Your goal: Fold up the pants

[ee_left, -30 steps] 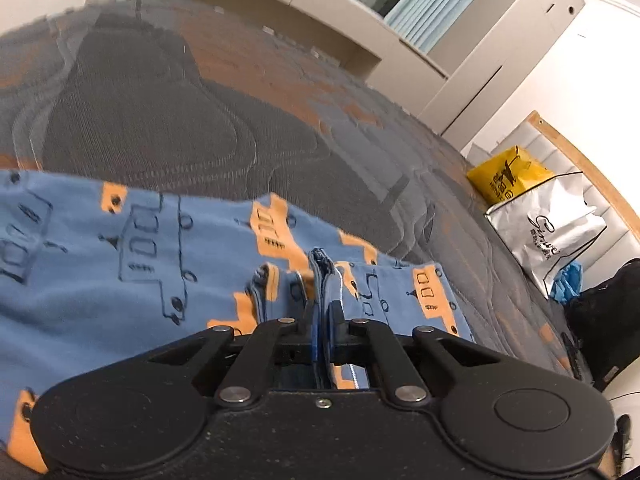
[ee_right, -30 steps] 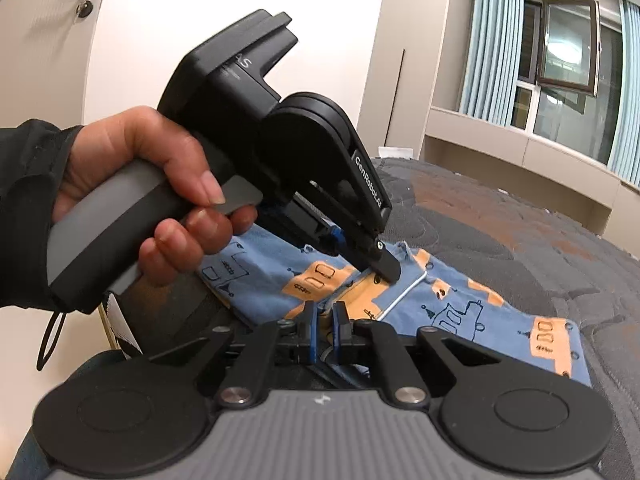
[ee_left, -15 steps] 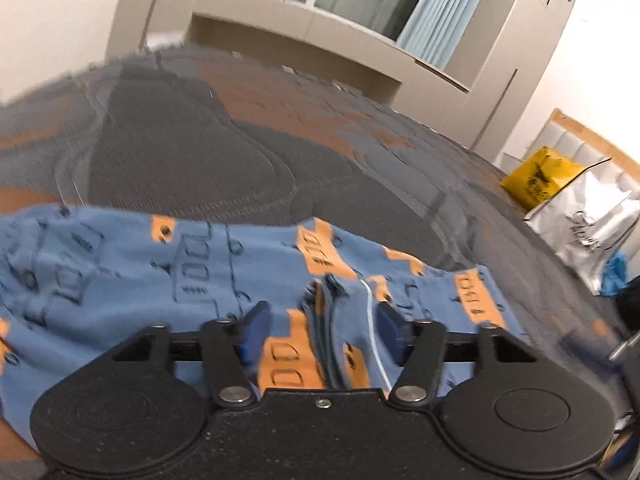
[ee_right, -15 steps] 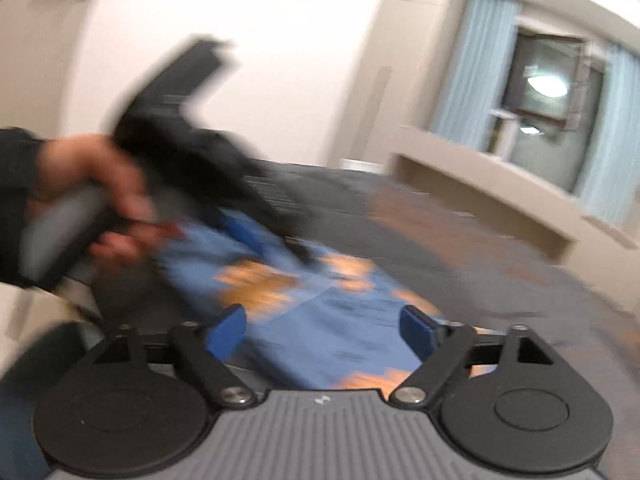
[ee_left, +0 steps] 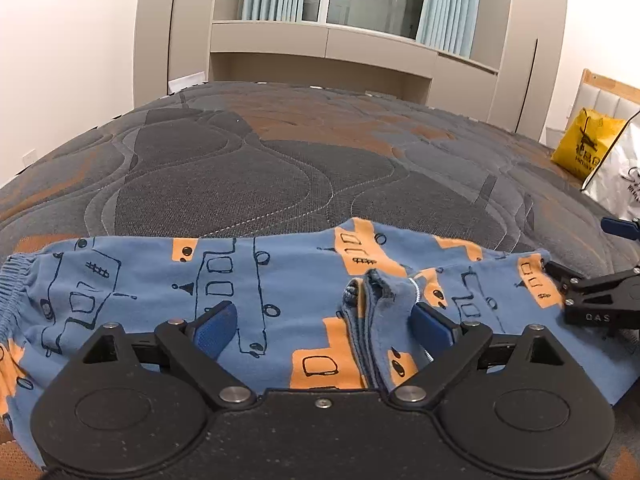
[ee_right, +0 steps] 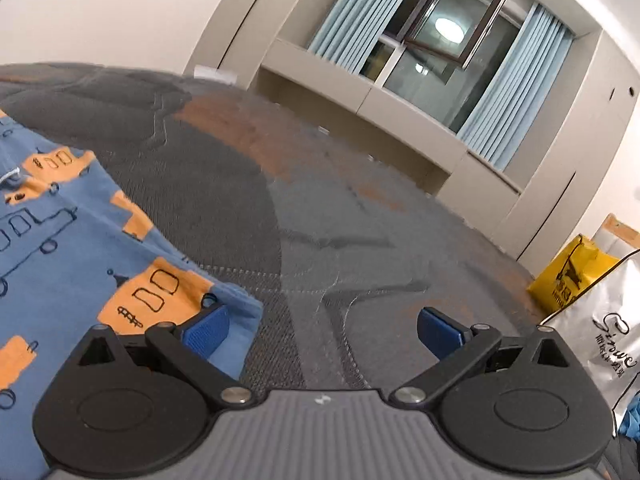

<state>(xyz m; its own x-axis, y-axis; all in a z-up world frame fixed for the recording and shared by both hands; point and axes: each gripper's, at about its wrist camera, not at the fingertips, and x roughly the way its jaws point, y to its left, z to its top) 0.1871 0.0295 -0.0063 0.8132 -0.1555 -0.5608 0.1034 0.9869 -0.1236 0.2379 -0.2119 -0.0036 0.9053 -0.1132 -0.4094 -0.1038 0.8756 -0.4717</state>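
Quilted bed cover (ee_left: 248,176) biggest thing, wide bare room beyond pants toward window. Pants (ee_left: 132,280) lie on cover near my edge, long axis left-right, elastic waistband at left end. My left gripper (ee_left: 320,328): jaws opening, wide, bunched fold stands between pads, not pressed. My right gripper (ee_right: 320,332): jaws opening, wide, over bare cover at pants' right edge.

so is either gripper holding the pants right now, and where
Neither. The left gripper is opening, its pads clear of the pants cuffs bunched between them. The right gripper is opening over bare bedspread.
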